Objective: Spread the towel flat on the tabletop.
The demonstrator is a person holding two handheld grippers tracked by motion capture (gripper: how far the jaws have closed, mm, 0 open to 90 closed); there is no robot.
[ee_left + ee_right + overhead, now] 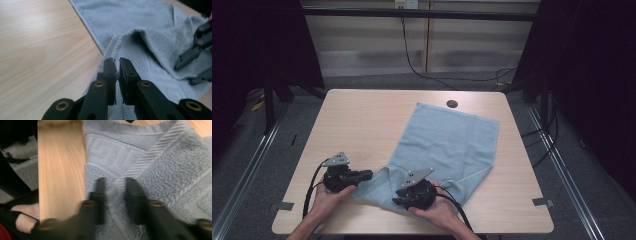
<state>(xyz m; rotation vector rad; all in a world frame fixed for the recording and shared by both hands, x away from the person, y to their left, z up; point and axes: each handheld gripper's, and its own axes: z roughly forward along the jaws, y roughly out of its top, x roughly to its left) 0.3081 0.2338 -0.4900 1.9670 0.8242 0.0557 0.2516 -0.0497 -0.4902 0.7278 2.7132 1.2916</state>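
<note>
Towel (447, 137) flat on desk (362, 120), near corner lifted. We've got left tool (117, 60) clamped on its hem, right tool (113, 190) pinching bunched edge beside it. Fold barely started, rest still spread.

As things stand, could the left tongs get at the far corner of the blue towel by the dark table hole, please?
Probably not without letting go: the left tongs are shut on the towel's near edge, and the far corner lies across the table beside the hole.
</note>
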